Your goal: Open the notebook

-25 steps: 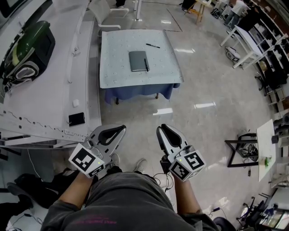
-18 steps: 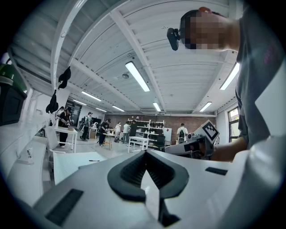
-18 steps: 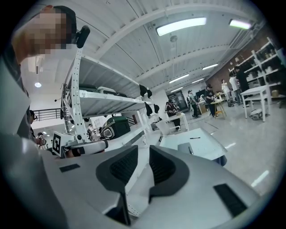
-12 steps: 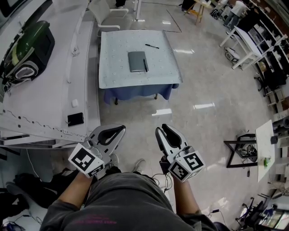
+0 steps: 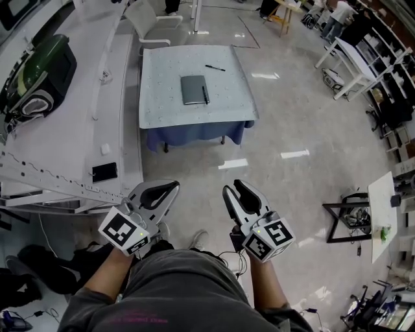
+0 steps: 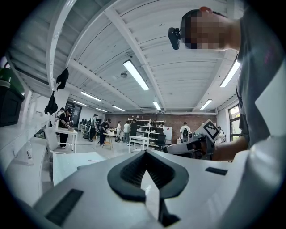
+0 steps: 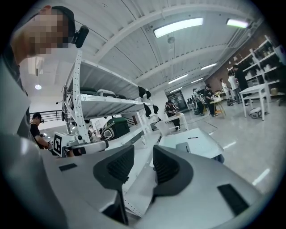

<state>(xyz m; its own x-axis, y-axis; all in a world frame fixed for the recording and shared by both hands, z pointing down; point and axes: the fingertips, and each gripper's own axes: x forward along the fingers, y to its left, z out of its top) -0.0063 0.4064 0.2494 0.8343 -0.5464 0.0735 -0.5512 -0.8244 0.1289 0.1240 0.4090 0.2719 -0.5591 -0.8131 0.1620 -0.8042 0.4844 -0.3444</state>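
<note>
A closed grey notebook (image 5: 193,89) lies on a low pale table (image 5: 162,104) far ahead, with a black pen (image 5: 205,94) on its right edge and a second pen (image 5: 215,67) behind it. Both grippers hang close to my body, well short of the table. The left gripper (image 5: 170,186) is shut, tips touching, nothing in it (image 6: 145,153). The right gripper (image 5: 231,187) has just been opening and stands open, with a gap between its pads and nothing between them (image 7: 144,154). The right gripper view shows the notebook (image 7: 182,147) small beyond the jaws.
A long white workbench (image 5: 71,130) runs along the left, carrying a green and black case (image 5: 39,74) and a small black device (image 5: 104,172). A white chair (image 5: 146,19) stands behind the table. A black stand (image 5: 343,220) and white tables sit at the right.
The right gripper's jaws have spread apart. The left gripper looks the same. The table sits slightly further left in the head view.
</note>
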